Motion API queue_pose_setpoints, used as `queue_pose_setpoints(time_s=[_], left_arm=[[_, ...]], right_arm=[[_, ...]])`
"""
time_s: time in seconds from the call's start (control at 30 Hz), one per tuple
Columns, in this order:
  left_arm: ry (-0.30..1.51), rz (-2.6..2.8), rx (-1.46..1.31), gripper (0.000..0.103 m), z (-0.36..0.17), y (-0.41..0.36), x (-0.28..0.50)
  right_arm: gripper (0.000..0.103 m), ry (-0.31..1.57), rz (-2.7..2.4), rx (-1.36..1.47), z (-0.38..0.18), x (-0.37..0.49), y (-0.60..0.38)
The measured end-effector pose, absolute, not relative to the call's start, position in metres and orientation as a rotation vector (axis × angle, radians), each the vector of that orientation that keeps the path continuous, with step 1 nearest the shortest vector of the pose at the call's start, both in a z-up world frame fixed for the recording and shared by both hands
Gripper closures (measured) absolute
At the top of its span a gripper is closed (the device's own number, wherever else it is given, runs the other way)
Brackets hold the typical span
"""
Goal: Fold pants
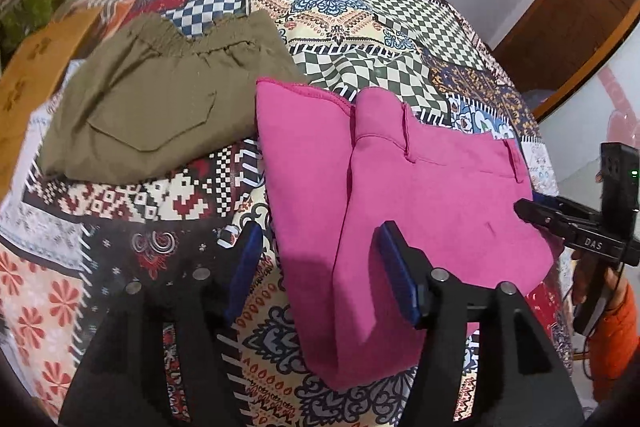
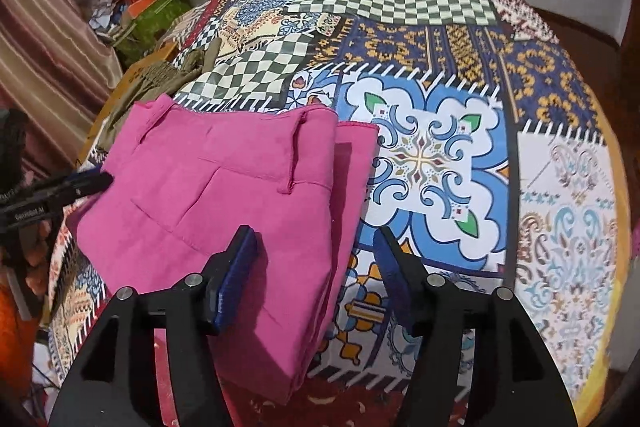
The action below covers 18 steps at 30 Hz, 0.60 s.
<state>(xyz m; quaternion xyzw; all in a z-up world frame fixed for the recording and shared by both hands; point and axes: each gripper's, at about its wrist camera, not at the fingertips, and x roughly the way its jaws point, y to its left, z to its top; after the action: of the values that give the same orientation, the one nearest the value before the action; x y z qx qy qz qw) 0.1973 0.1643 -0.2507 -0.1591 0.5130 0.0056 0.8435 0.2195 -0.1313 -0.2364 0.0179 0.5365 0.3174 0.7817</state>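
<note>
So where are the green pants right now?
In the left wrist view the olive pants lie folded on the patterned bedspread, up left of the pink pants, their corners just meeting.

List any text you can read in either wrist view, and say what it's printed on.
"DAS": white letters on the right claw body, left wrist view.
White lettering on the left claw body, right wrist view: too blurred to read.
Pink pants, olive pants, patchwork bedspread: no text.
</note>
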Motion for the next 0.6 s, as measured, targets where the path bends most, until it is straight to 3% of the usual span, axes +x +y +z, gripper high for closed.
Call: queue_pose_setpoints(time_s=[0.6], left_arm=[[1.11, -0.104, -0.376, 0.042, -0.259, 0.148, 0.219]], right_arm=[[0.045, 1.187, 0.757, 0.116, -0.243, 0.235, -0.126]])
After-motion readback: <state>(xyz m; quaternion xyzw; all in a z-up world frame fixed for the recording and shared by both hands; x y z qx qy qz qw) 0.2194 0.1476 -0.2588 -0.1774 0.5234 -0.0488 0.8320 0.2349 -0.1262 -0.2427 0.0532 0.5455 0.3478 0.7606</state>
